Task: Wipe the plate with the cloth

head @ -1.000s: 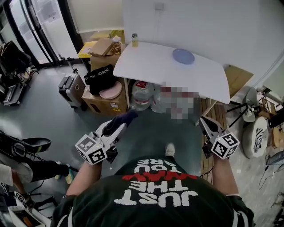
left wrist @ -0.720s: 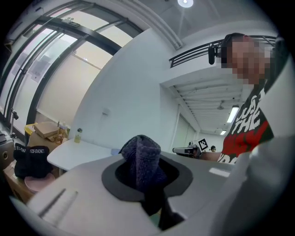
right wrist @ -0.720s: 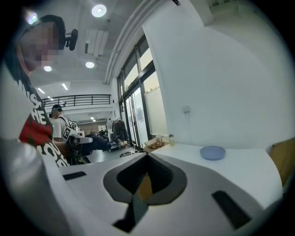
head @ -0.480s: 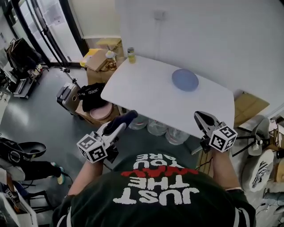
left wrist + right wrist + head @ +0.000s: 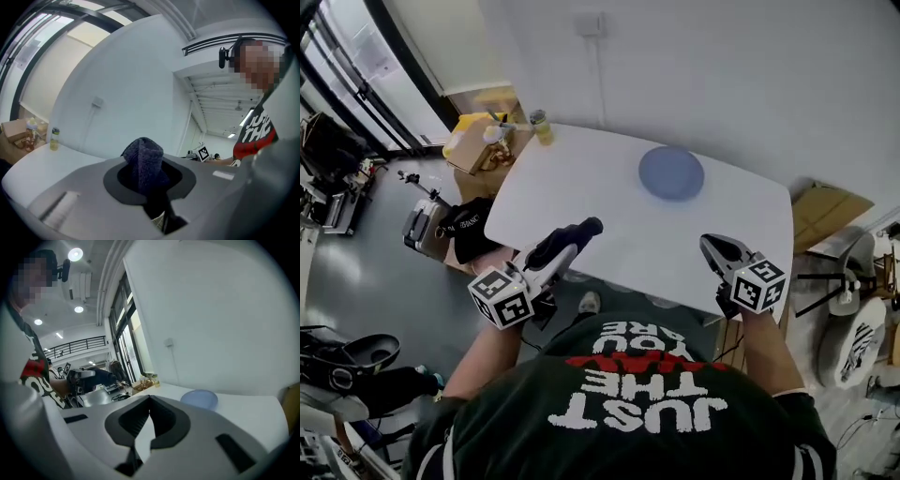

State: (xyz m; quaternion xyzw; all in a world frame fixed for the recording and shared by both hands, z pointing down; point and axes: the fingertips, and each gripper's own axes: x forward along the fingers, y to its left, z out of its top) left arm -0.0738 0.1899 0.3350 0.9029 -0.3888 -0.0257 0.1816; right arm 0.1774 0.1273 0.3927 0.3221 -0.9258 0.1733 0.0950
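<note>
A round blue plate [image 5: 671, 172] lies on the white table [image 5: 600, 206], toward its far side; the right gripper view shows the plate [image 5: 199, 399] ahead on the tabletop. My left gripper [image 5: 581, 231] is shut on a dark blue cloth [image 5: 562, 242] and hovers over the table's near left edge, well short of the plate. From between the jaws in the left gripper view, the cloth [image 5: 144, 161] sticks up as a bunched wad. My right gripper [image 5: 710, 246] is shut and empty above the table's near right edge.
A small bottle [image 5: 541, 127] stands on the table's far left corner. Cardboard boxes [image 5: 478, 145], a black bag [image 5: 464, 225] and a suitcase [image 5: 420, 225] crowd the floor left of the table. A white wall runs behind it. More clutter lies at the right.
I have walked up to the table: both grippers, earlier over the floor short of it, now hang over its near edge. The cloth stays in the left jaws.
</note>
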